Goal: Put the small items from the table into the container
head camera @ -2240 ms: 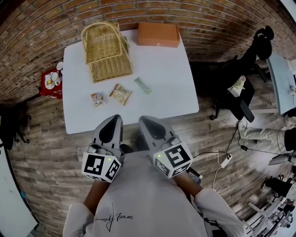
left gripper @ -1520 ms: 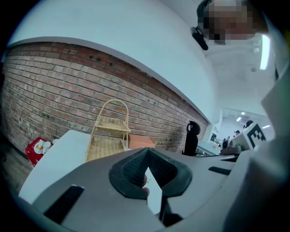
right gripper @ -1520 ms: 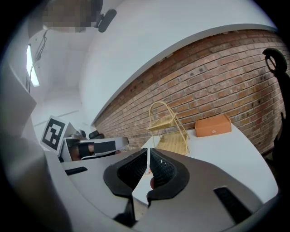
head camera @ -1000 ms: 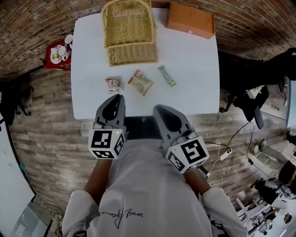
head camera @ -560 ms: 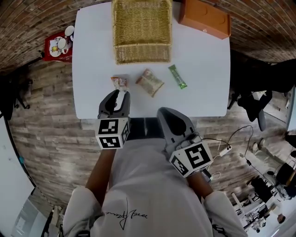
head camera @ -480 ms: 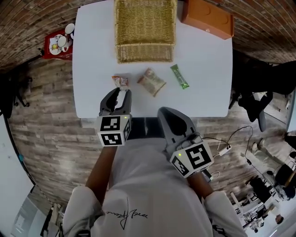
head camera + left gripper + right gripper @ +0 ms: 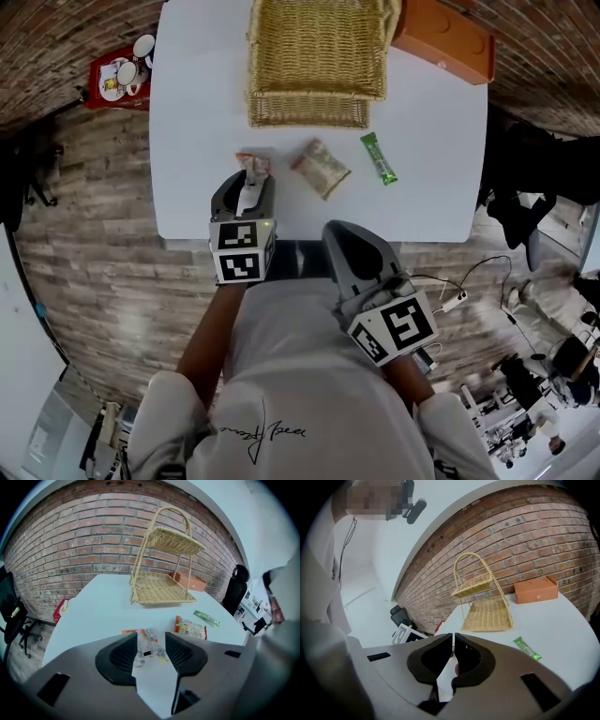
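On the white table (image 7: 187, 112) lie a small orange-and-white packet (image 7: 253, 163), a tan snack packet (image 7: 321, 168) and a green bar (image 7: 379, 157). A two-tier wicker basket (image 7: 314, 56) stands behind them. My left gripper (image 7: 246, 185) hangs over the table's near edge, and its jaws are opening. In the left gripper view the small packet (image 7: 147, 641) lies on the table between the tips of that gripper (image 7: 151, 645), with no pad pressing on it. My right gripper (image 7: 349, 246) is shut and empty, held back at the table's edge. The right gripper view shows the green bar (image 7: 527, 648) and the basket (image 7: 487, 613).
An orange box (image 7: 448, 42) sits at the table's far right corner beside the basket. A red tray with cups (image 7: 120, 77) lies on the wooden floor at the left. A dark office chair (image 7: 234, 592) stands past the table's right side.
My left gripper has moved forward and down over the table's edge to the small packet, and its jaws went from shut to wide apart. The right gripper stayed shut and shifted slightly.
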A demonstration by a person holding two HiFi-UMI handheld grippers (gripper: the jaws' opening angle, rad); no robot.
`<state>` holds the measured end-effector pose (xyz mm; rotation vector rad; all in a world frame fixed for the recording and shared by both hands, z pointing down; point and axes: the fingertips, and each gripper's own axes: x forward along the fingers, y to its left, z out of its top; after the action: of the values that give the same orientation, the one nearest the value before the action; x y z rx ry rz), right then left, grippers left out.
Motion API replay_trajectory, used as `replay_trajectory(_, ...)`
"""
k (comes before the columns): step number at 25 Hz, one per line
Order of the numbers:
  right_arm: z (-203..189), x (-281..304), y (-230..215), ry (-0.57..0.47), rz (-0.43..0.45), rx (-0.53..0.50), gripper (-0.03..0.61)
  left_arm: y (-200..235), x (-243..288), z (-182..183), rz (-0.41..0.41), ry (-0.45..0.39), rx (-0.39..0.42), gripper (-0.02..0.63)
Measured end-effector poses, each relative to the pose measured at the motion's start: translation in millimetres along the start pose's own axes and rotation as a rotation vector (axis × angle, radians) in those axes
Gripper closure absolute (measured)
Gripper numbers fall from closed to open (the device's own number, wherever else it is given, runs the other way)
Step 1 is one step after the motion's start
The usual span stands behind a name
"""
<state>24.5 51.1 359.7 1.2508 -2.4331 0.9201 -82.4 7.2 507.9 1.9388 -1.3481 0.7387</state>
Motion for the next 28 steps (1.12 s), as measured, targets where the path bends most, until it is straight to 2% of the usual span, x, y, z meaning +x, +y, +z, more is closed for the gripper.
replay_trajectory(18,-5,3,-3,0.018,-0.023,0.014,0.555,7,20,-4,0.005,0.043,-0.043,0.443)
replay_trajectory(28,-7,-1,-5,0.021,-0.028,0.016,0.555,8,19,-5,-0.001,0.03,-0.06,0.463)
